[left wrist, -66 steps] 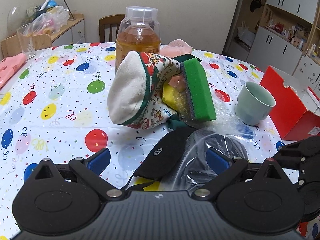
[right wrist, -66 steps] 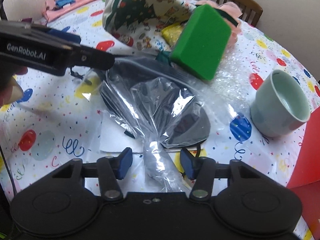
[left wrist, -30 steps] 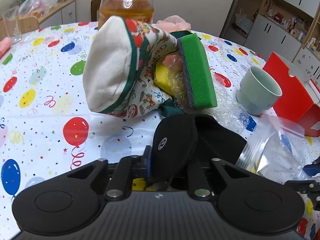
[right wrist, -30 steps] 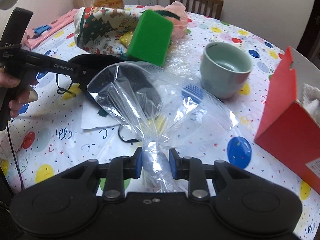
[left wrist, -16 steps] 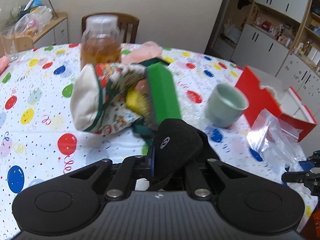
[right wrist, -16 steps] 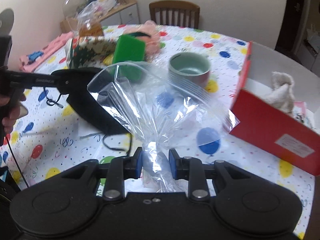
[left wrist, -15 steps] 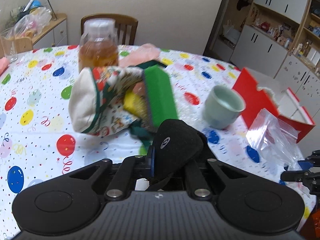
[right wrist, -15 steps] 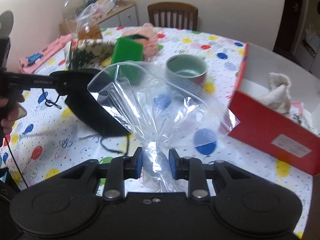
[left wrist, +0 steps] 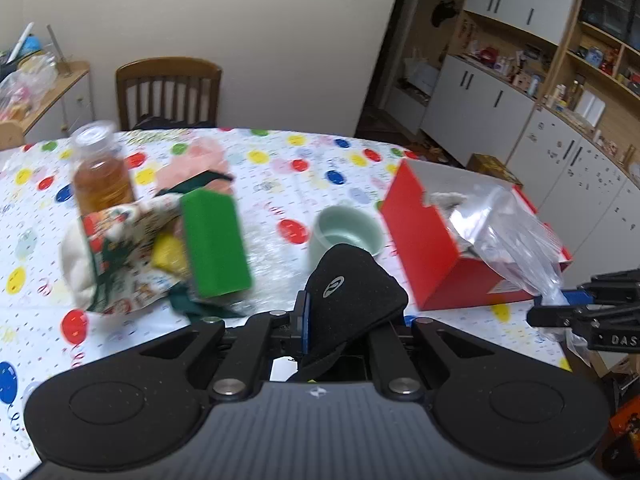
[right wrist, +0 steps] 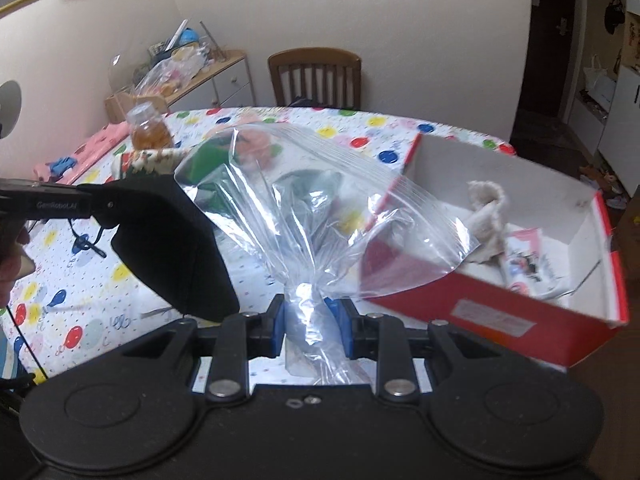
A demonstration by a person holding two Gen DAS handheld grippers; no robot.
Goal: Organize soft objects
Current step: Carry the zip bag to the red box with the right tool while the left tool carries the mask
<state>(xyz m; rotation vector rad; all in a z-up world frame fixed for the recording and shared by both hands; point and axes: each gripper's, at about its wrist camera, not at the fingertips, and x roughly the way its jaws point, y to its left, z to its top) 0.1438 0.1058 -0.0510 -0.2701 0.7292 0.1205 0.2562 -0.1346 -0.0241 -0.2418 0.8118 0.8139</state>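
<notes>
right hand-held gripper [right wrist: 311, 322] | clamps clear bag [right wrist: 320, 200] | above red box [right wrist: 500, 312]

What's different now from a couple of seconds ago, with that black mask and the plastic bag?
The left gripper closed on the black mask, pulled it out of the plastic bag and lifted it off the table. The right gripper kept its pinch on the bag and raised it too, toward the red box. The sponge, cup and bottle stayed put.
</notes>
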